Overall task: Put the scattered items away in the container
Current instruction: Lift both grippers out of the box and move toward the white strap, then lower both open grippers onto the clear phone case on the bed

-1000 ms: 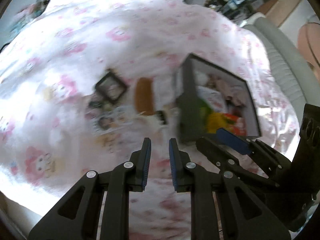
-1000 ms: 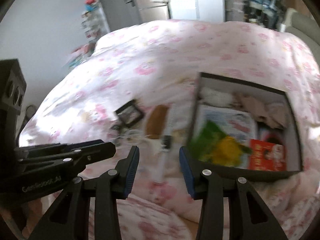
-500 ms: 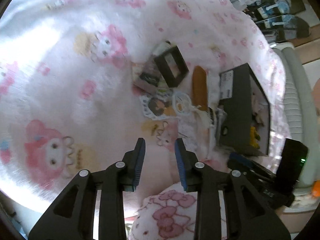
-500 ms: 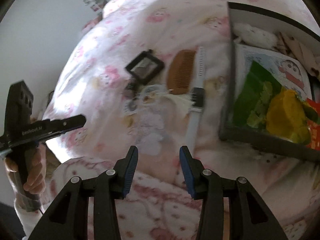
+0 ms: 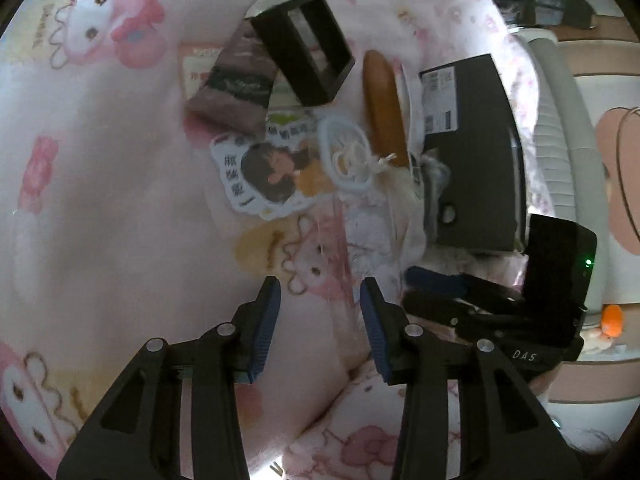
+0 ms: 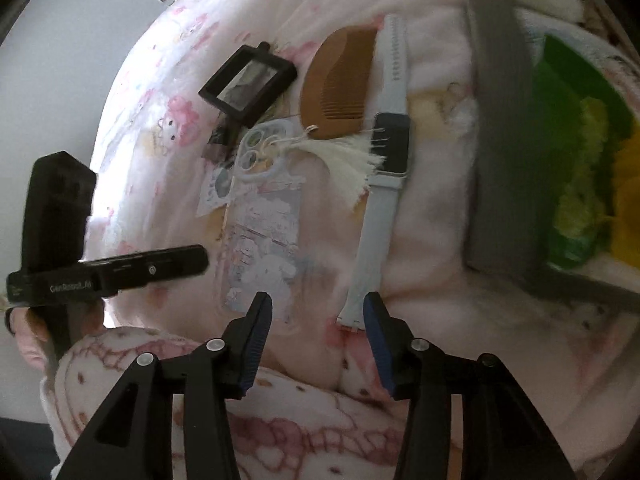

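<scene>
Scattered items lie on a pink blanket: a black square frame point(image 5: 308, 48) point(image 6: 250, 80), a brown wooden comb point(image 5: 384, 104) point(image 6: 340, 84) with a white tassel point(image 6: 352, 160), a white-strap smartwatch point(image 6: 384, 184), a clear phone case point(image 6: 264, 208), a character sticker point(image 5: 268, 172) and a dark sock point(image 5: 236, 80). The dark box point(image 5: 472, 144) point(image 6: 500, 120) stands to the right with green and yellow things inside. My left gripper point(image 5: 320, 312) is open and empty just short of the sticker. My right gripper point(image 6: 318, 316) is open and empty, at the watch strap's near end.
The right gripper's body shows low right in the left wrist view point(image 5: 500, 312). The left gripper shows at the left in the right wrist view point(image 6: 108, 272). A grey ribbed cushion point(image 5: 568, 128) lies beyond the box. A pink sleeve point(image 6: 200, 400) is at the bottom.
Both grippers have moved down and closer to the scattered items. The left gripper's jaws have opened wider. The items now look much larger in both views.
</scene>
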Tool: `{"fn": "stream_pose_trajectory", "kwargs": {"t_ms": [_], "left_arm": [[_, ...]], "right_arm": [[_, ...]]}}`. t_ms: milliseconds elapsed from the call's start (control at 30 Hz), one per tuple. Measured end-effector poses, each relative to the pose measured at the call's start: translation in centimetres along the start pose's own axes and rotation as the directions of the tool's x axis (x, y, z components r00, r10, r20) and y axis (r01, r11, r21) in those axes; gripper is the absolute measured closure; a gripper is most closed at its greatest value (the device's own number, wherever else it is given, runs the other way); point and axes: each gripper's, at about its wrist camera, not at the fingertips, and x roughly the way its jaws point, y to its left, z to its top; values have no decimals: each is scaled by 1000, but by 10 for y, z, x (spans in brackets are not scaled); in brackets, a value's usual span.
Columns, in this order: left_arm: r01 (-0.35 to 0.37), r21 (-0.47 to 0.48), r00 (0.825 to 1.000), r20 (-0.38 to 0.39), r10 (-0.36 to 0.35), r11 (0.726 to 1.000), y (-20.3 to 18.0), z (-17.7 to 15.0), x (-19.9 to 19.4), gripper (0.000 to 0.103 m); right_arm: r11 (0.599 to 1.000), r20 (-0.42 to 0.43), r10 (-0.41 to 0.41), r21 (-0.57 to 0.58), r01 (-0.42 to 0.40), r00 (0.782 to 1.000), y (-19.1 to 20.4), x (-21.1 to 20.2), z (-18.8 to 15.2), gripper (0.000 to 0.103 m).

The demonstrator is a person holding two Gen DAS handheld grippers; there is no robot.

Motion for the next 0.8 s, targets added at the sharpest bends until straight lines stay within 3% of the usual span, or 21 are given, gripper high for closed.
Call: {"fn": "stream_pose_trajectory", "kwargs": {"t_ms": [100, 200, 300, 367, 433, 500, 567, 633, 733, 800], "left_arm": [[-13, -10, 1000, -14, 12, 1000, 4, 0, 7, 62], [58, -36, 998, 2, -58, 998, 13, -1, 6, 62], [60, -45, 998, 2, -60, 997, 19, 1, 7, 62], [67, -31, 998, -11, -67, 997, 19, 5, 9, 62], [66, 2, 997, -28, -66, 998, 14, 11, 10, 62], [50, 44, 997, -53, -47, 998, 9, 18, 12, 64], [43, 61, 998, -53, -39, 997, 8, 20, 9, 68], [81, 64, 995, -57, -78, 995, 10, 21, 9, 71], [91, 38, 995, -48, -89, 995, 17, 21, 8, 74], [78, 22, 997, -6, -78, 997, 19, 18, 1, 71]], "right_arm": [[995, -10, 95, -20, -95, 995, 11, 4, 7, 59], [975, -44, 204, -80, -207, 978, 35, 7, 9, 63], [973, -46, 169, -153, -175, 984, 53, 8, 8, 63], [985, 4, 100, -143, -98, 995, 50, 3, 7, 63], [994, 60, -24, -109, 31, 998, 40, -2, 8, 63], [992, 55, -95, -73, 98, 994, 28, 1, 9, 63], [996, 26, -68, -50, 69, 997, 21, 7, 9, 63], [997, 13, -49, -51, 49, 999, 21, 12, 9, 63], [996, -61, 84, -31, -86, 995, 20, 23, 14, 62], [995, -77, 77, -64, -82, 994, 29, 28, 17, 61]]}}
